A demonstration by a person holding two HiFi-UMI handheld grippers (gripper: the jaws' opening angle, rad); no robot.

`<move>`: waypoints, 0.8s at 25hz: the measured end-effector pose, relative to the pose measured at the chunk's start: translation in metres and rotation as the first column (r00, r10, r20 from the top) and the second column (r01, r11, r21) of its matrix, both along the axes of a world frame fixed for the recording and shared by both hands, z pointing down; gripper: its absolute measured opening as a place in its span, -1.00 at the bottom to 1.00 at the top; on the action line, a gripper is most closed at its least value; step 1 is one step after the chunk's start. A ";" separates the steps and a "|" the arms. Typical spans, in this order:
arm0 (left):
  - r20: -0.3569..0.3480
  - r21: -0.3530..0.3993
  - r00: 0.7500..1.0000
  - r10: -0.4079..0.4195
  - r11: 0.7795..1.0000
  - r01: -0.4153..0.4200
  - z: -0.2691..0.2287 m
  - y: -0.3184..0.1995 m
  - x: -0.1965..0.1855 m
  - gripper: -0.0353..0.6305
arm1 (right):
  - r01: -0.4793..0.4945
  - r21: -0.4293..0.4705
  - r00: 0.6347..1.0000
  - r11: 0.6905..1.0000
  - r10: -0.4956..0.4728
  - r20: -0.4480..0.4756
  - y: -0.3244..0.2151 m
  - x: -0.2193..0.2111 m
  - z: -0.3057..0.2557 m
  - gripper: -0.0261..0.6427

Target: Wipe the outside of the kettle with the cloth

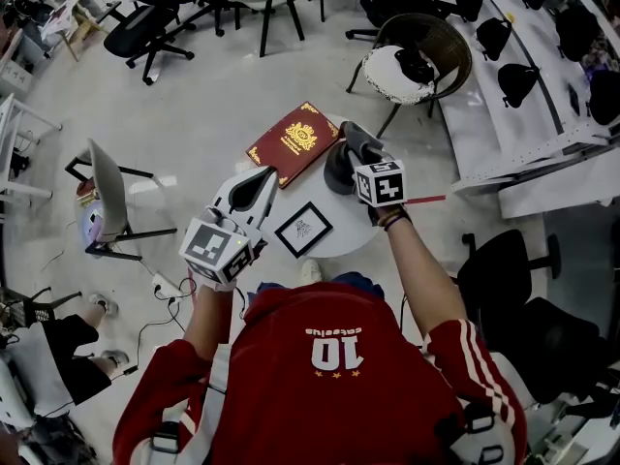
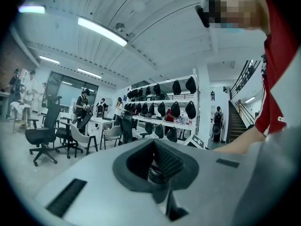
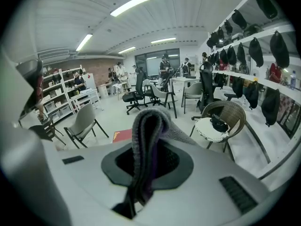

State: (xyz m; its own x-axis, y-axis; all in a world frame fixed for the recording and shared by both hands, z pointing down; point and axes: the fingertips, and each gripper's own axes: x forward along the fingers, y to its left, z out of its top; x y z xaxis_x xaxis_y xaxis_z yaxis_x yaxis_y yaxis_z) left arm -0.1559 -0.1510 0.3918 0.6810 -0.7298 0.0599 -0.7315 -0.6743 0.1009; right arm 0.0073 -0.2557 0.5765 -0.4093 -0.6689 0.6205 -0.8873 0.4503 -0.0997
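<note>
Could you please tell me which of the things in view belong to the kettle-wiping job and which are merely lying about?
Part of the job:
- kettle, dark, on the round table
- cloth, clamped in the right gripper

Lying about:
- red book, on the table
- framed picture, on the table
- wicker chair, beyond the table

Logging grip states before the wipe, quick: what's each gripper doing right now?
Left gripper: closed, nothing gripped.
Right gripper: closed on the grey cloth.
</note>
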 end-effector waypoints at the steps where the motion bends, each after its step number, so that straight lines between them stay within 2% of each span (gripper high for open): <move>1: 0.001 -0.006 1.000 -0.002 1.000 0.002 0.000 -0.001 0.000 -0.87 | 0.008 -0.001 1.000 1.000 -0.008 0.000 0.001 -0.003 0.001 -0.76; 20: -0.024 0.006 1.000 0.012 1.000 -0.012 -0.007 -0.004 0.003 -0.87 | 0.159 0.004 0.983 0.987 -0.159 0.096 0.037 -0.058 -0.016 -0.76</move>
